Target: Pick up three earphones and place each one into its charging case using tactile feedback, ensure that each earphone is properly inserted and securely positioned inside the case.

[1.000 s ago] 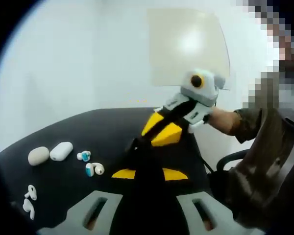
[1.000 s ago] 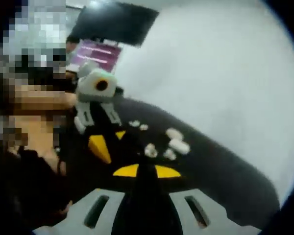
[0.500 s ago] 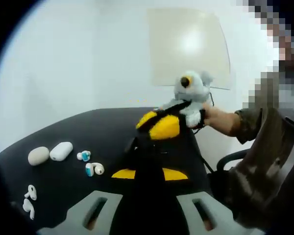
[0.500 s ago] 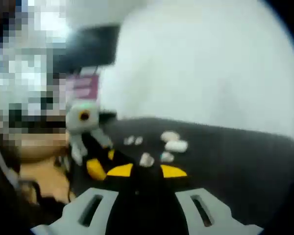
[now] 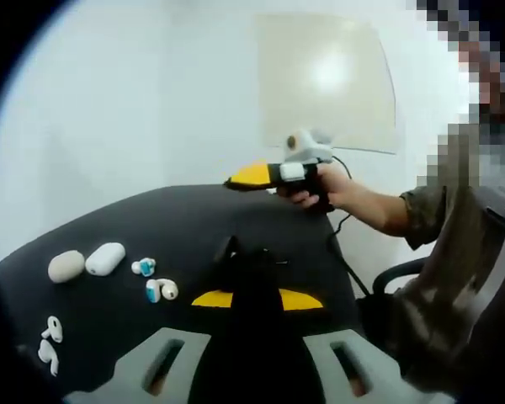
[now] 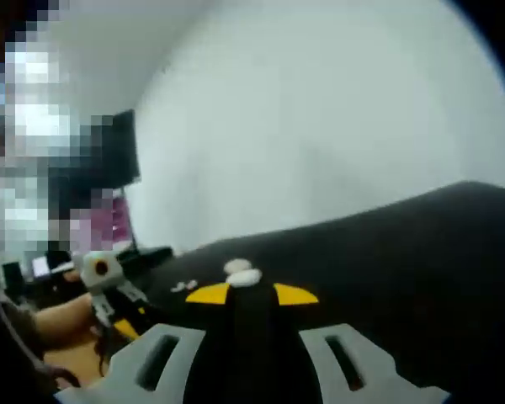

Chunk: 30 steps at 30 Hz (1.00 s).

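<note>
- Looking along my left gripper [image 5: 251, 296], I see its yellow-tipped jaws pressed together with nothing between them.
- On the black surface [image 5: 194, 223], the two white pebble-shaped charging cases [image 5: 86, 263] lie well to the left of that gripper, the blue-and-white earphones [image 5: 154, 281] nearer it, the white stemmed earphones [image 5: 50, 342] nearest the edge.
- My right gripper [image 5: 236, 180] hangs raised over the far side, apart from them; its jaws also meet, empty.
- I judge the left gripper nearer.
- From the right gripper view, the cases [image 6: 241, 272] are blurred just past the tips.
</note>
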Tool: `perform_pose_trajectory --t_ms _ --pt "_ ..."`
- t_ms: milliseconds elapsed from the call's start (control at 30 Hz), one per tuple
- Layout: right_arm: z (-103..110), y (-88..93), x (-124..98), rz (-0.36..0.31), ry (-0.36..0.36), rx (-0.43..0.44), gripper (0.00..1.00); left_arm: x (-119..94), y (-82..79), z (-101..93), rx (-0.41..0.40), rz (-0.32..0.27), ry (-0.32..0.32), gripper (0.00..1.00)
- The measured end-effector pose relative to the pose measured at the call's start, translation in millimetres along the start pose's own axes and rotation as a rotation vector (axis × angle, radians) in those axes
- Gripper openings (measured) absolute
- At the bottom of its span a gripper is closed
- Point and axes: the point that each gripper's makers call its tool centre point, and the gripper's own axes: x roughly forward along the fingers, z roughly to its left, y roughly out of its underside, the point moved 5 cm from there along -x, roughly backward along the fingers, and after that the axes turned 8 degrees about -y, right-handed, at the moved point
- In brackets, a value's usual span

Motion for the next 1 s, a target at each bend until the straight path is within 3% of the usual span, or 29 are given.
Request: perform_pose_trajectory --t_ms 100,167,467,600,733,833,1000 --pt "-3.1 6.3 2.2 0.011 -0.006 0.011 0.2 0.3 0.1 0.2 -0.005 0.001 0.006 0.15" --pt "0.0 6.9 3.6 0.015 -0.014 -0.026 0.2 0.7 0.2 -0.1 -0.001 0.002 0.006 0.15" --pt "3.0 19.0 6.8 0.099 -0.042 -0.06 0.2 2.5 2.7 -1.1 0.027 0.018 -0.004 0.15" --pt "7.0 33.9 11.2 0.213 -0.064 -0.085 0.2 2.3 2.3 -1.1 0.029 0.015 0.01 0.15" --pt "20.0 43.5 17.7 0.288 -0.139 -0.114 0.2 1.5 2.2 -2.5 0.043 0.009 0.014 0.15" --pt "27.4 53.7 19.4 0.37 -0.21 -0.086 0.2 1.2 1.5 -2.6 0.054 0.0 0.01 0.15" --pt "24.7 55.6 21.2 0.388 -0.211 -0.065 0.2 1.1 1.2 -2.1 0.056 -0.003 0.008 0.15"
